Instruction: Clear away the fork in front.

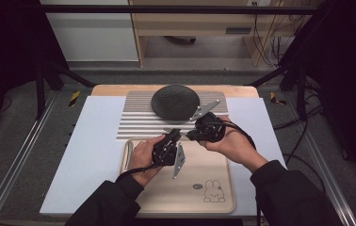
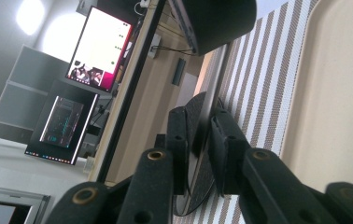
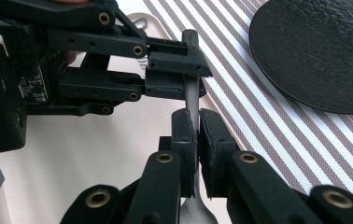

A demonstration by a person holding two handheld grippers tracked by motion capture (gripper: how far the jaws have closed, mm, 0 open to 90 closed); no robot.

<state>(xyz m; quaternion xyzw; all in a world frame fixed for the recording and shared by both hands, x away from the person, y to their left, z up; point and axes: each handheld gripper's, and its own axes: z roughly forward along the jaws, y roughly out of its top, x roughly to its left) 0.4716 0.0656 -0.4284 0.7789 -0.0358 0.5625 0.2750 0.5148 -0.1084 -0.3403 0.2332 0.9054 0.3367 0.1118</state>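
While both grippers meet above the striped grey mat (image 1: 143,117), the right gripper (image 3: 197,128) and the left gripper (image 3: 184,70) each pinch the thin grey metal utensil handle (image 3: 191,93), near the dark round plate (image 3: 314,51), beside the beige tray (image 1: 214,165).
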